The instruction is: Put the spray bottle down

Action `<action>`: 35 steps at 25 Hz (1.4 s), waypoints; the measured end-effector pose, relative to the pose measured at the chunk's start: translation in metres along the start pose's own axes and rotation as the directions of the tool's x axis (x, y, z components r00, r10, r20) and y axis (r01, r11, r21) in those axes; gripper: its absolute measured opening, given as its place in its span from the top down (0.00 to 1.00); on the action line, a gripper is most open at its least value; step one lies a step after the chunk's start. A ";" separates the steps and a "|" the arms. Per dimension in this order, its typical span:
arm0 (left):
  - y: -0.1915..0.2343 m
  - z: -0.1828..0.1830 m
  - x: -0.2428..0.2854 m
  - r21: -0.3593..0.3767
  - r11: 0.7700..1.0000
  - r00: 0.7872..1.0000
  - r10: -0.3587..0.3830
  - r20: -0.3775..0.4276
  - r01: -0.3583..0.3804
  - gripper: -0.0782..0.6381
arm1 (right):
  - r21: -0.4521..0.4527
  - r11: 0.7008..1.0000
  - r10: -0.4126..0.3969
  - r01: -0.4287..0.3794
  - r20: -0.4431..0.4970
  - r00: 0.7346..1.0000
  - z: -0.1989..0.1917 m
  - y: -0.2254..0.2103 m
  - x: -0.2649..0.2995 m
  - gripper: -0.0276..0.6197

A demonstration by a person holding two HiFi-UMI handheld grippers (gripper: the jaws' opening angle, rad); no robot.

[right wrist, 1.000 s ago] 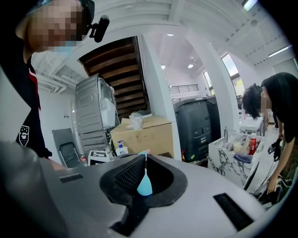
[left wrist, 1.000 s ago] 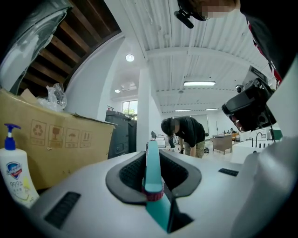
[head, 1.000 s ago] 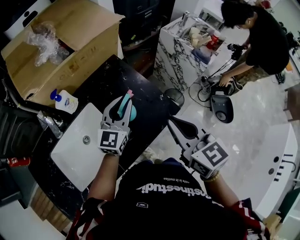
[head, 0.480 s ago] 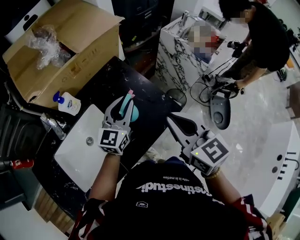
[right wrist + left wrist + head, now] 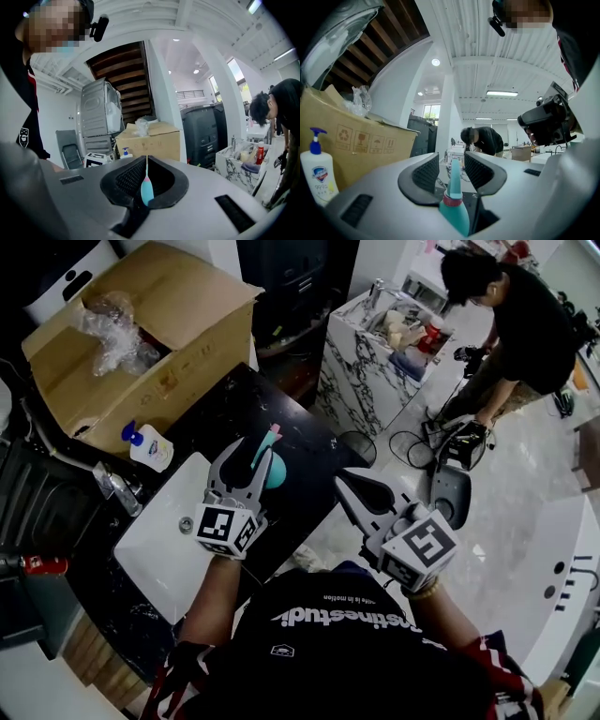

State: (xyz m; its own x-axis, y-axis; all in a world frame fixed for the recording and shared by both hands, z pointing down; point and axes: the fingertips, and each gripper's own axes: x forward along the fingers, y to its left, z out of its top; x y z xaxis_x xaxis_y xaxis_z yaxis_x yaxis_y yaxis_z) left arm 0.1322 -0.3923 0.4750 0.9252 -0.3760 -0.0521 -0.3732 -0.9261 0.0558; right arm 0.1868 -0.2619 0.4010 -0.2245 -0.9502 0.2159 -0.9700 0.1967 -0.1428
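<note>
The teal spray bottle [image 5: 273, 468] with a pink collar and tip stands on the black counter [image 5: 225, 399] beside the white sink [image 5: 155, 545]. My left gripper [image 5: 251, 452] reaches around it and its jaws are opening. In the left gripper view the bottle's neck [image 5: 453, 197] rises between the pads [image 5: 427, 172] with a gap on either side. My right gripper [image 5: 350, 486] hangs off the counter's right edge with its jaws together, holding nothing. Through the thin slit between the jaws of the right gripper [image 5: 146, 177], the bottle [image 5: 146, 190] shows far off.
A soap pump bottle [image 5: 150, 447] and a tap [image 5: 119, 489] stand left of the sink. An open cardboard box [image 5: 141, 343] sits behind. A marble cabinet [image 5: 370, 362] and a bent-over person [image 5: 516, 324] are at the back right, with cables on the floor.
The left gripper's jaws have spread wider around the spray bottle, letting it go. Both grippers have lifted slightly. The right jaws stay together.
</note>
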 end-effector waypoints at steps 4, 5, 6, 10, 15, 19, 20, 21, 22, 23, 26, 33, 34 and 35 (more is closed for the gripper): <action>0.008 0.037 -0.036 0.014 0.999 0.996 0.051 0.072 -0.052 0.66 | -0.016 1.000 0.014 -0.014 0.019 1.000 0.009 0.011 0.005 0.89; 0.011 0.048 -0.046 0.021 0.997 0.994 0.069 0.090 -0.071 0.66 | -0.021 1.000 0.022 -0.022 0.023 0.999 0.011 0.014 0.008 0.89; 0.015 0.057 -0.057 0.032 0.995 0.991 0.087 0.106 -0.091 0.66 | -0.026 0.999 0.032 -0.031 0.027 0.999 0.013 0.018 0.011 0.89; 0.028 0.096 -0.095 0.079 0.981 0.973 0.164 0.160 -0.178 0.78 | -0.055 0.993 0.111 -0.107 0.077 0.991 0.030 0.041 0.028 0.89; 0.033 0.131 -0.139 0.104 0.961 0.958 0.238 0.160 -0.256 0.87 | -0.059 0.974 0.226 -0.221 0.123 0.966 0.051 0.083 0.046 0.89; 0.044 0.138 -0.179 0.095 0.939 0.939 0.318 0.128 -0.331 0.87 | -0.114 0.941 0.330 -0.319 0.086 0.940 0.052 0.116 0.069 0.89; 0.045 0.138 -0.188 0.095 0.935 0.936 0.329 0.121 -0.341 0.87 | -0.123 0.932 0.353 -0.341 0.084 0.932 0.052 0.125 0.074 0.89; 0.046 0.137 -0.196 0.095 0.932 0.934 0.339 0.115 -0.350 0.87 | -0.131 0.924 0.373 -0.361 0.087 0.924 0.052 0.134 0.078 0.89; 0.048 0.136 -0.204 0.096 0.928 0.930 0.349 0.111 -0.360 0.87 | -0.139 0.916 0.390 -0.376 0.090 0.916 0.053 0.143 0.081 0.89; 0.050 0.135 -0.212 0.096 0.923 0.926 0.361 0.108 -0.372 0.87 | -0.148 0.909 0.405 -0.390 0.091 0.910 0.053 0.151 0.085 0.89; 0.055 0.134 -0.232 0.092 0.911 0.913 0.393 0.108 -0.403 0.87 | -0.160 0.891 0.442 -0.426 0.083 0.893 0.053 0.171 0.094 0.89; 0.057 0.133 -0.258 0.062 0.901 0.901 0.421 0.107 -0.428 0.87 | -0.174 0.861 0.495 -0.478 0.073 0.866 0.050 0.200 0.103 0.89; 0.057 0.133 -0.260 0.060 0.902 0.901 0.421 0.104 -0.428 0.87 | -0.175 0.859 0.498 -0.481 0.070 0.864 0.050 0.202 0.104 0.89; 0.058 0.132 -0.262 0.057 0.902 0.902 0.420 0.102 -0.427 0.87 | -0.175 0.857 0.501 -0.484 0.068 0.863 0.050 0.205 0.105 0.89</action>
State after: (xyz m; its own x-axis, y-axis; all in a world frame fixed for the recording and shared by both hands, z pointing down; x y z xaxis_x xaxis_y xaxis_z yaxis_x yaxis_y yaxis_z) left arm -0.1413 -0.3515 0.3599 0.6700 -0.7317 -0.1255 -0.7360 -0.6768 0.0162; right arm -0.0305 -0.3329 0.3465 -0.6735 -0.7375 0.0486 -0.7391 0.6711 -0.0583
